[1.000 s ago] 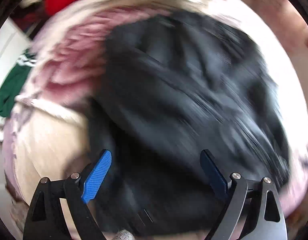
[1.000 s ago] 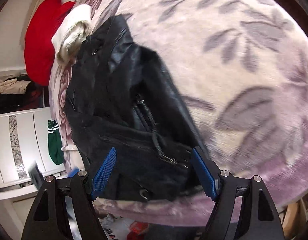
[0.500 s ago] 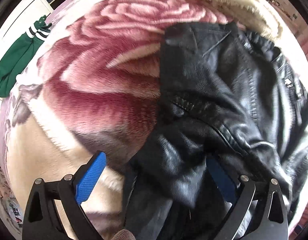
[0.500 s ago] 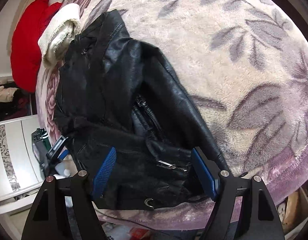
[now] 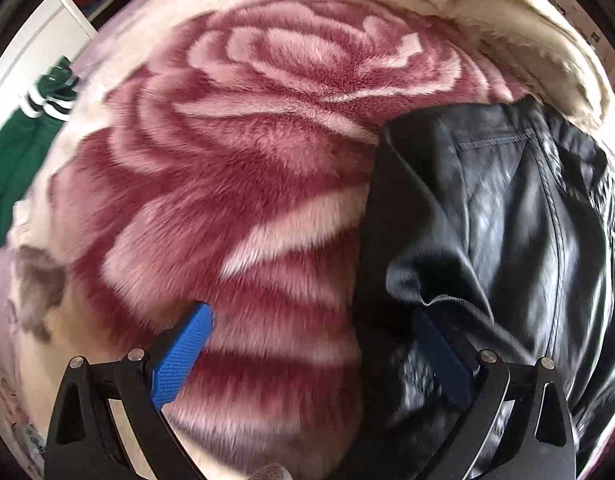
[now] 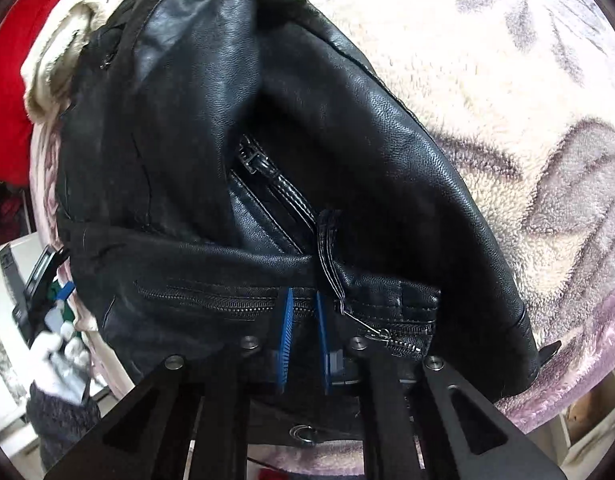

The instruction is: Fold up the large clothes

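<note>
A black leather jacket (image 6: 267, 152) lies bunched on a floral blanket (image 5: 235, 184). The right gripper (image 6: 304, 340) has its 2 blue pads pinched nearly together on the jacket's zippered hem. The left gripper (image 5: 311, 352) is spread wide over the blanket, holding nothing, with the jacket's edge at its right finger. This looks like an early step: spreading the jacket flat. Next, the left gripper likely needs to grab that edge.

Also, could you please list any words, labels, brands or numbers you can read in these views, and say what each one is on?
None can be read.
The black leather jacket shows only zips and stitching, with no visible label.
The rose-patterned blanket and the green garment carry no print.
</note>
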### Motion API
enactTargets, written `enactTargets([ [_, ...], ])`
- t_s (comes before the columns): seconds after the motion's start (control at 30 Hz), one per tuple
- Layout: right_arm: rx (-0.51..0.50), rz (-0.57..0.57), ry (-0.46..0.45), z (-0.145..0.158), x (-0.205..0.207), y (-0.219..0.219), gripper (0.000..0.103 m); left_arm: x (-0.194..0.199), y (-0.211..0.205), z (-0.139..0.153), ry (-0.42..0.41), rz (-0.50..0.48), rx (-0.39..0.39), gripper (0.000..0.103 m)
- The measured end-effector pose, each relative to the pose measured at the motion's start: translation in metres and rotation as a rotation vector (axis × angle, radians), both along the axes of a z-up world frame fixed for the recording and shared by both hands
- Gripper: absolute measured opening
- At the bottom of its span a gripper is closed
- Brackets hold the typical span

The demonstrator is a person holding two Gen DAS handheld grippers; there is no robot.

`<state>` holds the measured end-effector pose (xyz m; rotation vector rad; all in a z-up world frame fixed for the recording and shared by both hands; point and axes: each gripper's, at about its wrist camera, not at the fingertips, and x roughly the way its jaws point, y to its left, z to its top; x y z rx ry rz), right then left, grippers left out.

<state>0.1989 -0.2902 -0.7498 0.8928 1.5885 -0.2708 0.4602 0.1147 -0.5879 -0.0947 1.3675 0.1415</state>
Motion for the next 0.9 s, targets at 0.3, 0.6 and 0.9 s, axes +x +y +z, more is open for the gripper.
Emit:
enactTargets([
  [0.3, -0.013, 0.122, -0.078, 0.054, 0.030, 0.037, 0.038, -0.037, 0.022, 0.073, -0.103, 0.031, -0.096, 0.103],
  [0.6, -0.093, 0.392, 0.077, -0.006, 0.066, 0.082, 0.036, 0.001, -0.006, 0.007, -0.030, -0.015, 0.002, 0.103],
  [0.9, -0.012, 0.355, 0.020, 0.053, 0.112, 0.020, 0.072, 0.035, -0.033, 0.104, -0.092, -0.167, -0.046, 0.103],
])
